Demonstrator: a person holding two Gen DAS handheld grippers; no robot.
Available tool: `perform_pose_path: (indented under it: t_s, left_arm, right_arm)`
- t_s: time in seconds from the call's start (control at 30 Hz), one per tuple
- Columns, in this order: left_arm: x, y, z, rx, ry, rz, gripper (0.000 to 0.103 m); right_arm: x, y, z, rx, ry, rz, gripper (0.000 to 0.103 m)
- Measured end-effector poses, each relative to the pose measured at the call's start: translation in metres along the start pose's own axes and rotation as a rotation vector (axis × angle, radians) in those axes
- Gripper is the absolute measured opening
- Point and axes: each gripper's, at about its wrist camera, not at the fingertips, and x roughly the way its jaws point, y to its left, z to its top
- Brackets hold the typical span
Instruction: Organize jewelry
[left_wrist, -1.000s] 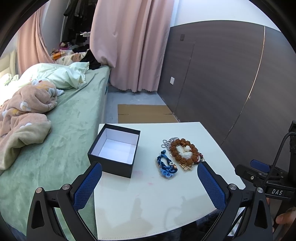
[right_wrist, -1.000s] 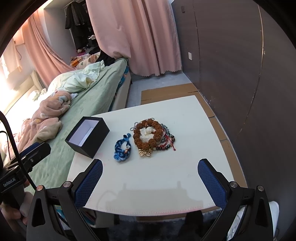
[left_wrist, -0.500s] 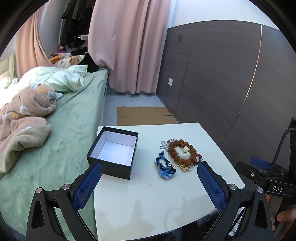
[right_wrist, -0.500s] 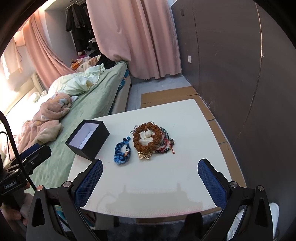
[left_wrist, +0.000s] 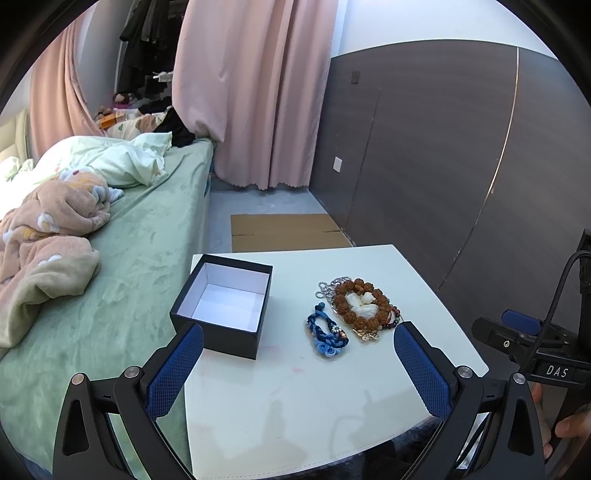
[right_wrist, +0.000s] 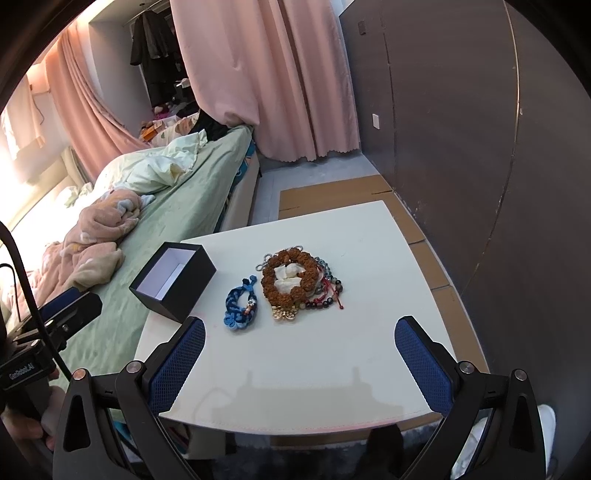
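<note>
An open black box (left_wrist: 225, 304) (right_wrist: 173, 281) with a white inside stands empty on the left of the white table (left_wrist: 295, 406) (right_wrist: 369, 354). A blue braided bracelet (left_wrist: 327, 336) (right_wrist: 240, 307) lies to its right. Beside that is a pile with a brown bead bracelet (left_wrist: 360, 304) (right_wrist: 290, 277), white stones, a silver chain and dark beads. My left gripper (left_wrist: 297, 363) is open and empty above the table's near part. My right gripper (right_wrist: 297, 358) is open and empty, short of the jewelry.
A bed with green sheet (left_wrist: 110, 295) and pink blanket (left_wrist: 44, 236) adjoins the table's left side. Dark wall panels (left_wrist: 461, 166) stand on the right. Pink curtains (left_wrist: 255, 92) hang behind. Flat cardboard (left_wrist: 280, 232) lies on the floor beyond the table.
Both grippers have drawn back and risen slightly, so the table and jewelry look a little smaller. Nothing on the table has moved.
</note>
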Motion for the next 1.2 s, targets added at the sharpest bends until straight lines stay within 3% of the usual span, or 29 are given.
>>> perform_pose_path:
  t_s: [0.3, 0.53, 0.83, 1.0, 1.2]
  left_arm:
    - [0.002, -0.005, 0.000, 0.007, 0.003, -0.007, 0.103]
    - [0.019, -0.013, 0.000, 0.011, 0.039, -0.068, 0.102]
    - [0.051, -0.029, -0.006, 0.041, 0.112, -0.096, 0.086]
    - [0.074, -0.035, -0.007, 0.047, 0.169, -0.105, 0.074]
    - [0.102, -0.038, -0.012, 0.033, 0.230, -0.121, 0.072]
  right_arm:
    - [-0.002, -0.005, 0.001, 0.016, -0.009, -0.006, 0.103]
    - [0.000, -0.020, 0.005, 0.081, -0.006, -0.012, 0.103]
    - [0.009, -0.050, 0.010, 0.195, 0.016, -0.020, 0.101]
    - [0.017, -0.066, 0.013, 0.278, 0.040, 0.012, 0.086]
    - [0.042, -0.082, 0.011, 0.420, 0.105, 0.117, 0.074]
